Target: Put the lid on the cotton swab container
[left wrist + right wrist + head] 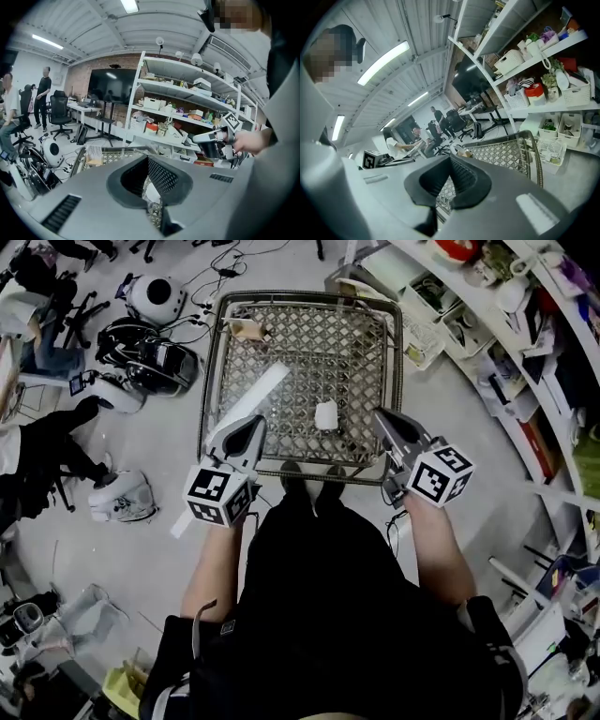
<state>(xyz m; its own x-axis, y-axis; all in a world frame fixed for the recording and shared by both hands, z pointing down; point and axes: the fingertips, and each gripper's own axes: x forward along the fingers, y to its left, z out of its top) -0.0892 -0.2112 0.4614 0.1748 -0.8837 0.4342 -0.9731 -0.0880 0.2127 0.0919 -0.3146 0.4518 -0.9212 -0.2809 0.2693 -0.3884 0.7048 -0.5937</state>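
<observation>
A small white container (325,415) stands on the wire mesh table (375,352), near its front edge; in the left gripper view a bit of the white container (151,192) shows through the gap below my jaws. I cannot pick out a separate lid. My left gripper (251,426) hovers over the table's front left, left of the container, jaws shut and empty (147,158). My right gripper (384,418) is held at the front right corner, right of the container, also shut on nothing (450,157).
A long white strip (248,401) lies slanted on the mesh at left. A small tan object (248,329) sits at the far left corner. Shelves with bins (506,343) run along the right. Helmets and cables (155,343) lie on the floor at left.
</observation>
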